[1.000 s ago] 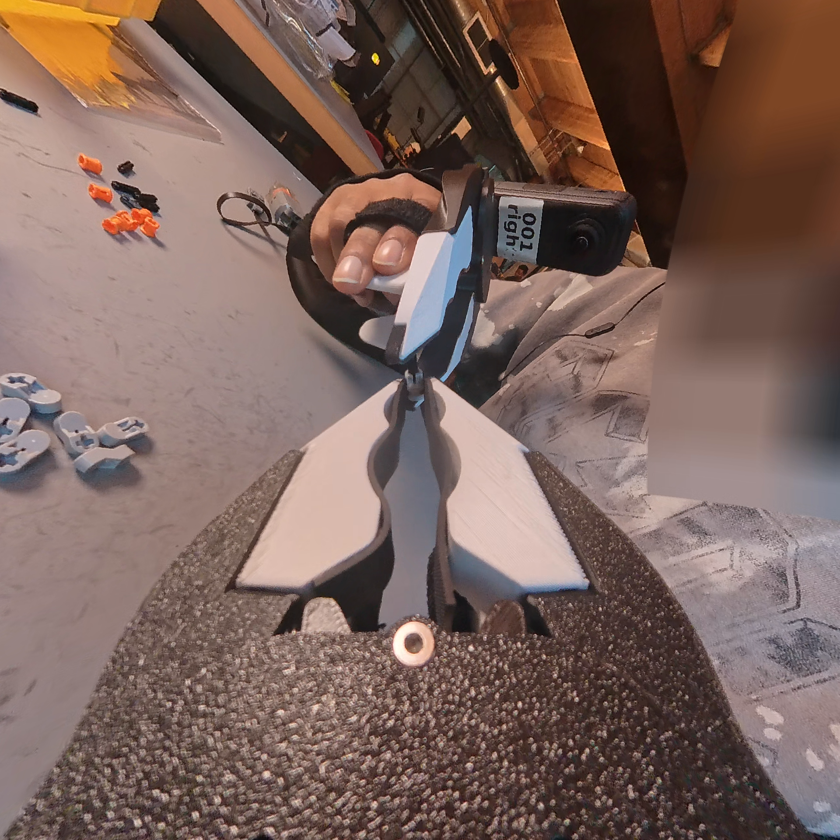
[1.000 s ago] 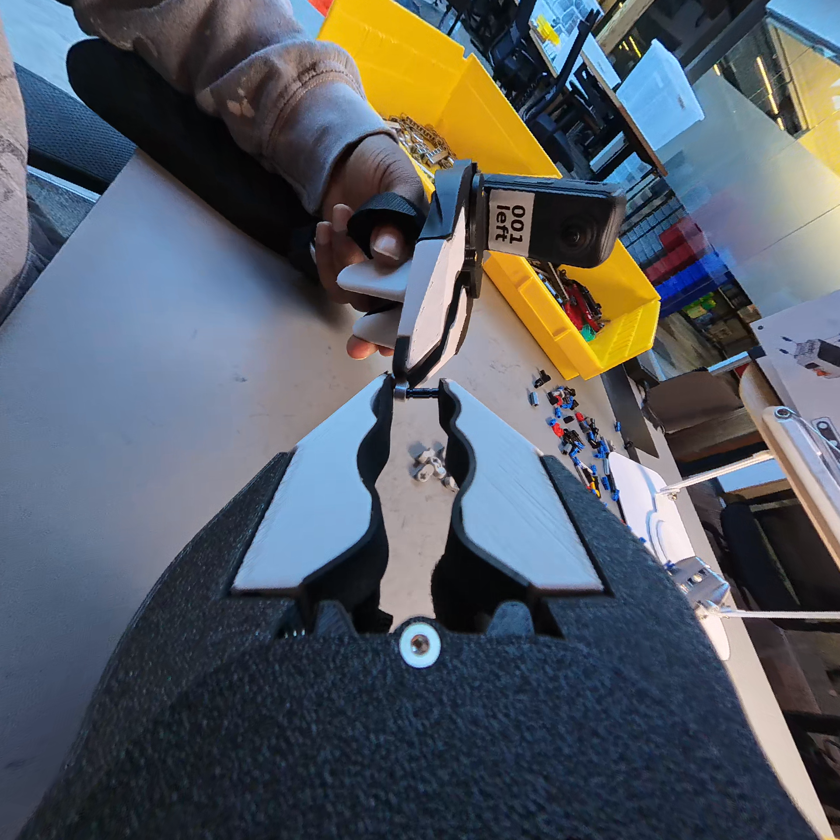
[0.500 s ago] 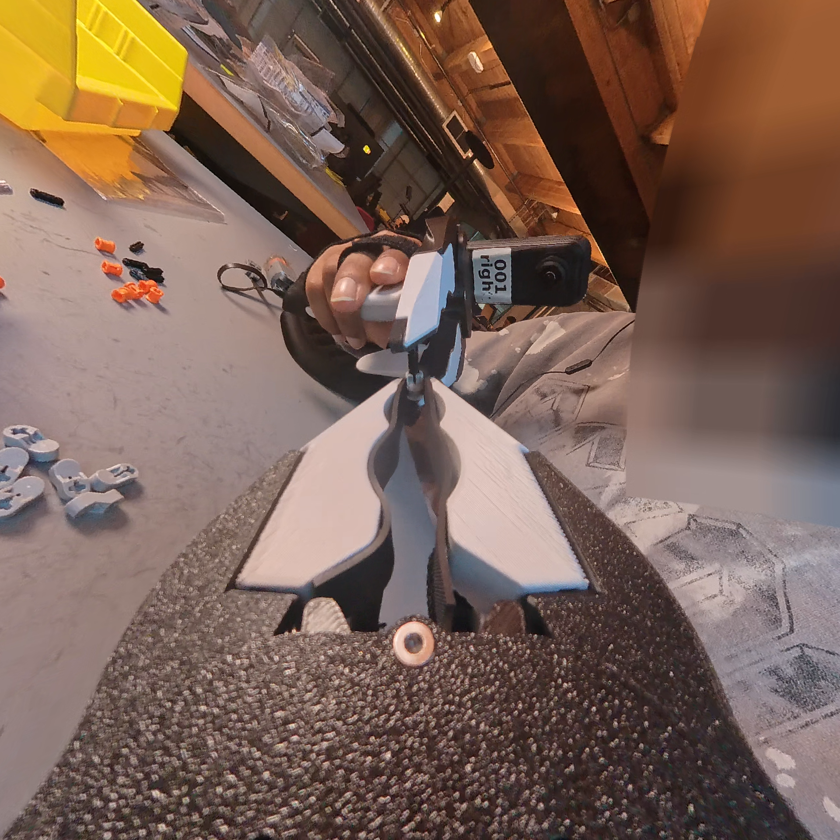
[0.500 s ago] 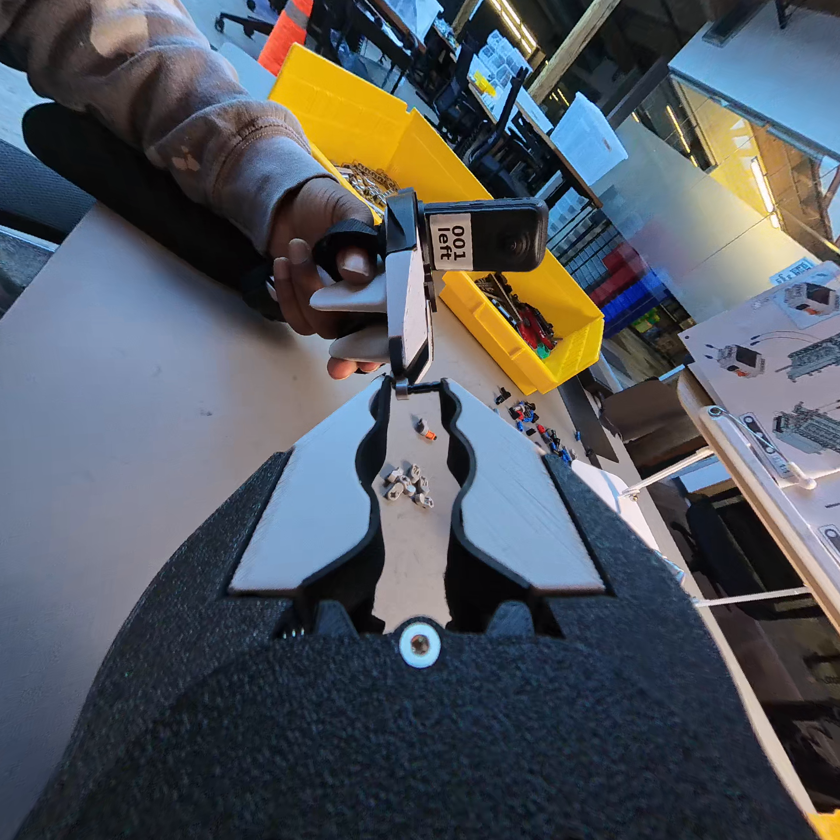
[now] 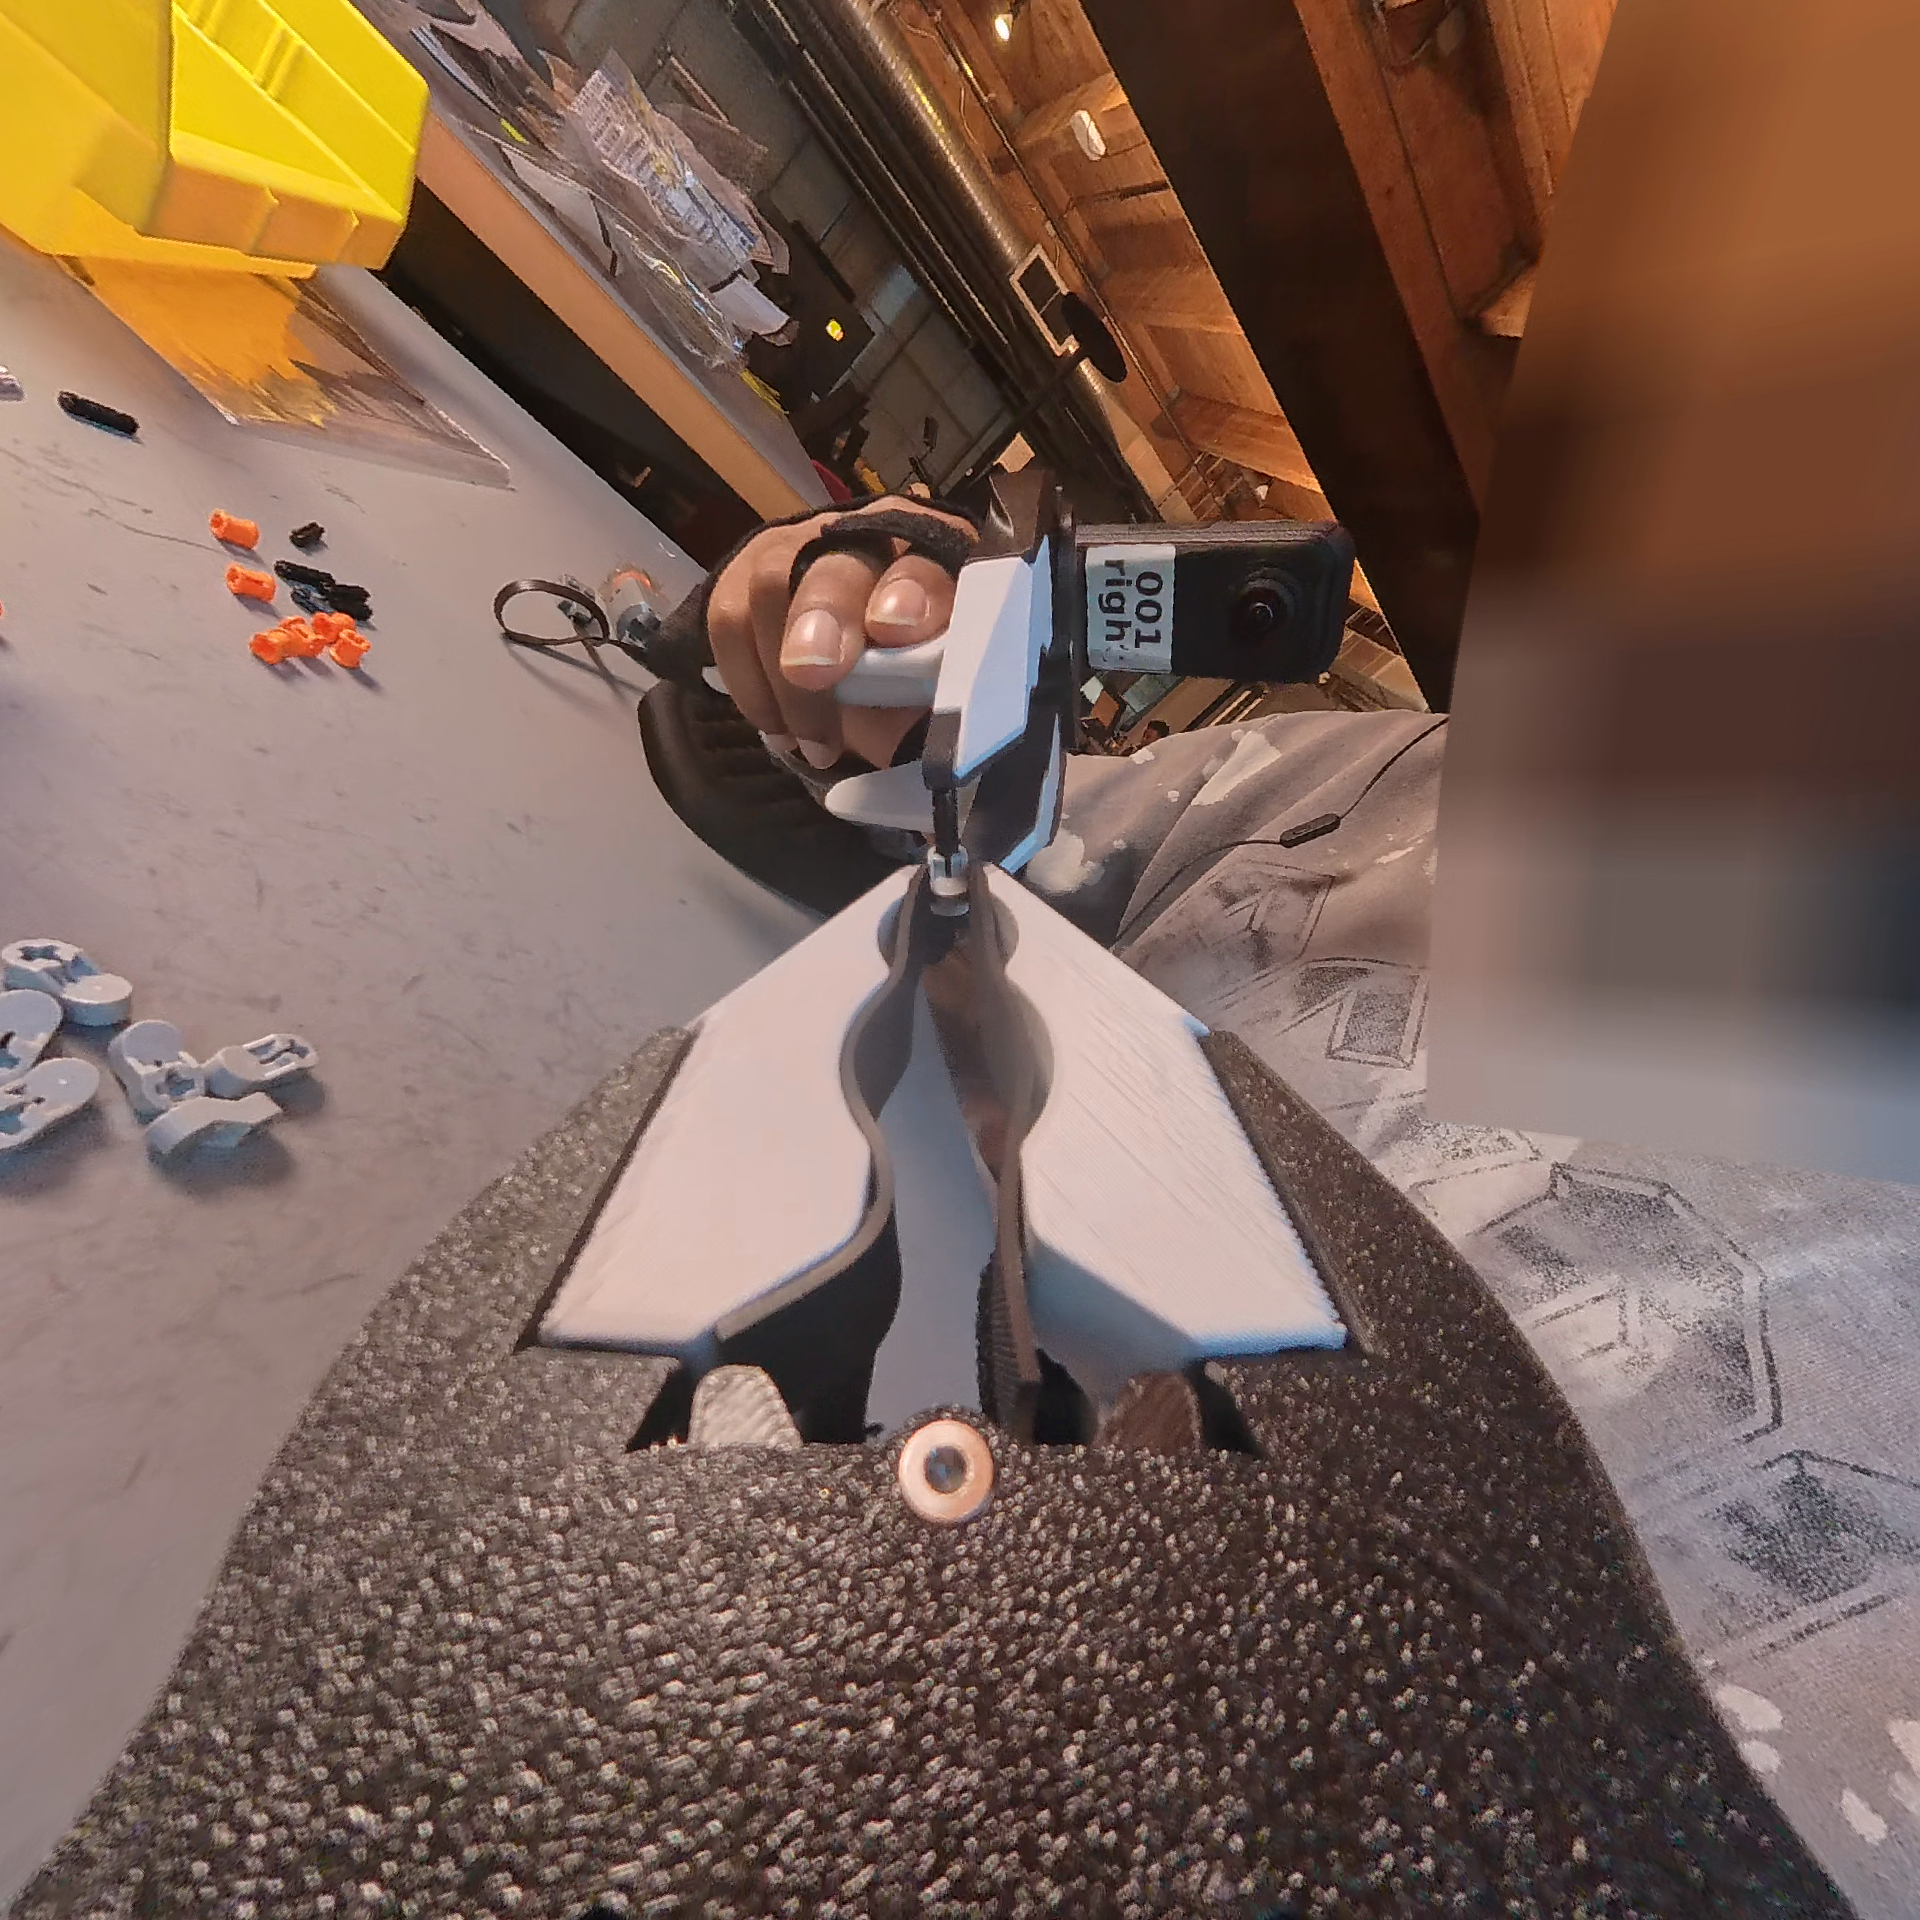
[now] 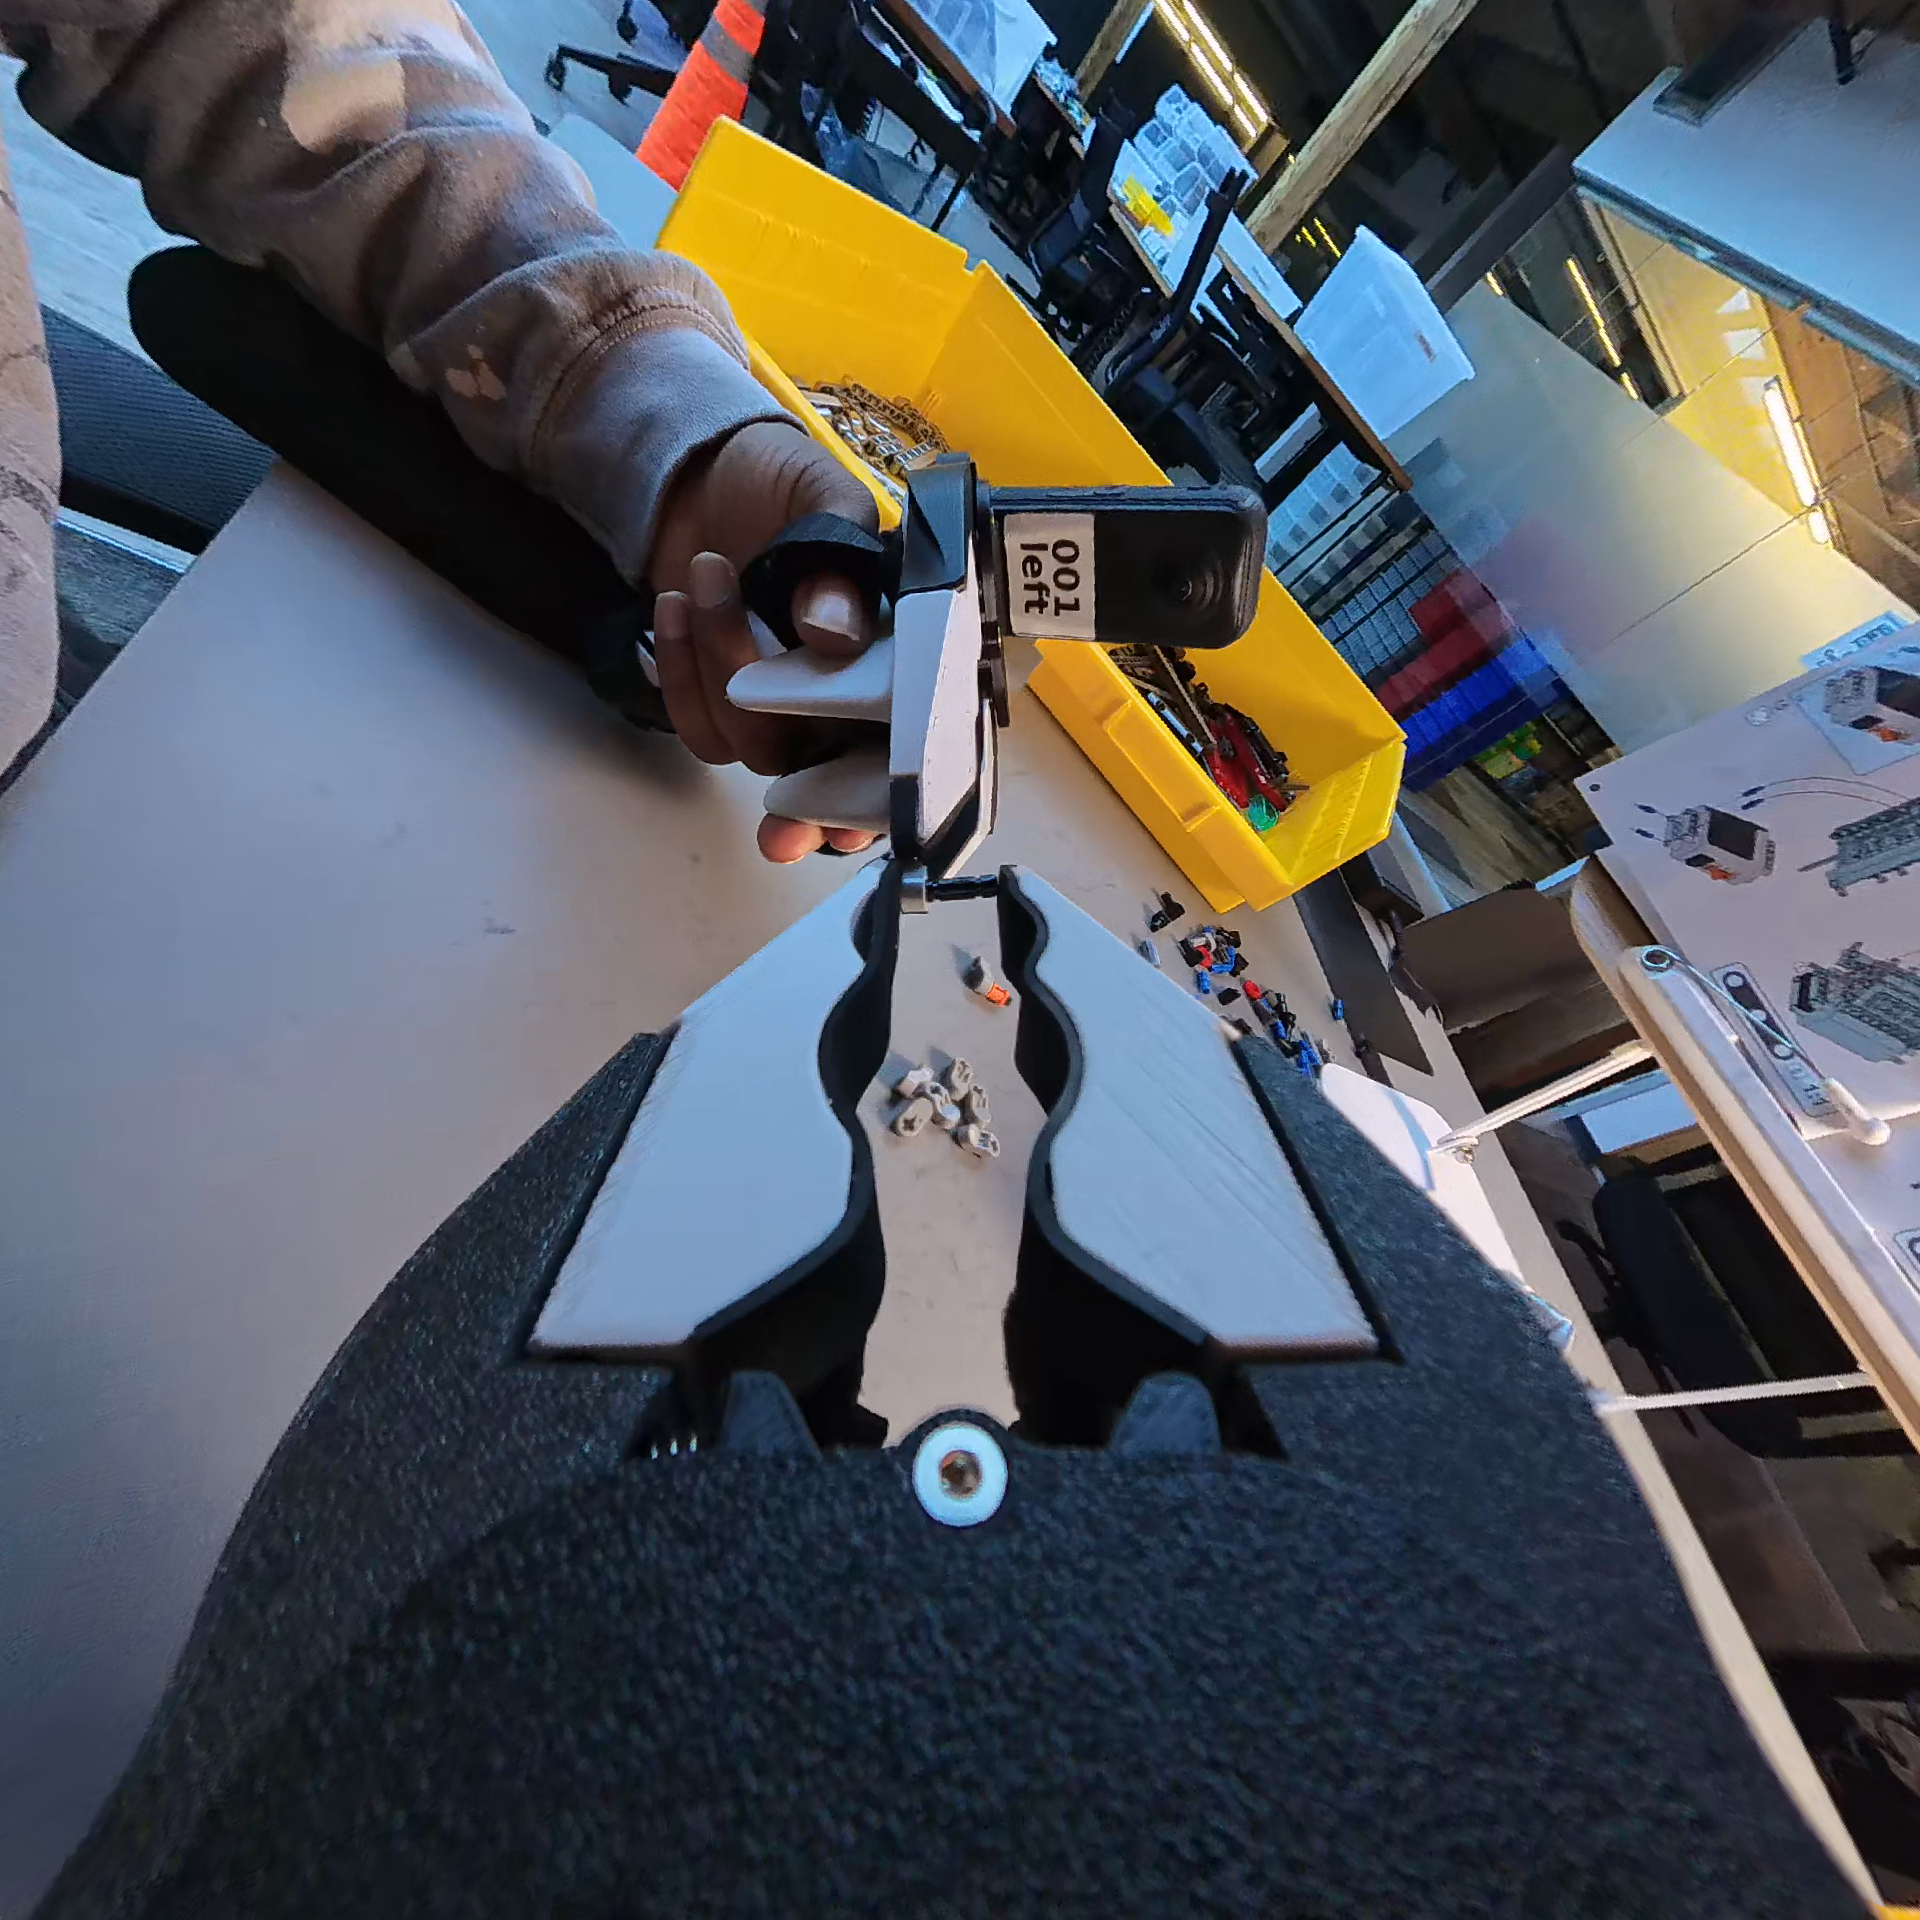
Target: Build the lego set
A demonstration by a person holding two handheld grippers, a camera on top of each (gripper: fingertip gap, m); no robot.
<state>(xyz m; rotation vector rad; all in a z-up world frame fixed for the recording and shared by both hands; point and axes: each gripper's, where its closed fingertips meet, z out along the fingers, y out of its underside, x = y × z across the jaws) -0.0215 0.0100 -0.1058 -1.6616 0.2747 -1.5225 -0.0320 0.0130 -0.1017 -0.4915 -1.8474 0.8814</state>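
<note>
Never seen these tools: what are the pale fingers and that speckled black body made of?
The fingers look like matte grey printed plastic: fine parallel ridges run across them. The body looks like rough, grainy black plastic or foam; which, I cannot tell.

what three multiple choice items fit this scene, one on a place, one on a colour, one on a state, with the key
1. Where do the small grey pieces lie?
A. on the table
B. in a bin
C. on a printed sheet

2. What colour is the bin beyond the left gripper?
A. blue
B. yellow
C. green

3. The right gripper is
A. wide open, empty
B. shut on a black pin
C. lying on the table

Key: A, they show on the tabletop between the right gripper's fingers. B, its walls are yellow. B, the pin spans the fingertips, and the left gripper pinches a grey connector.
</note>
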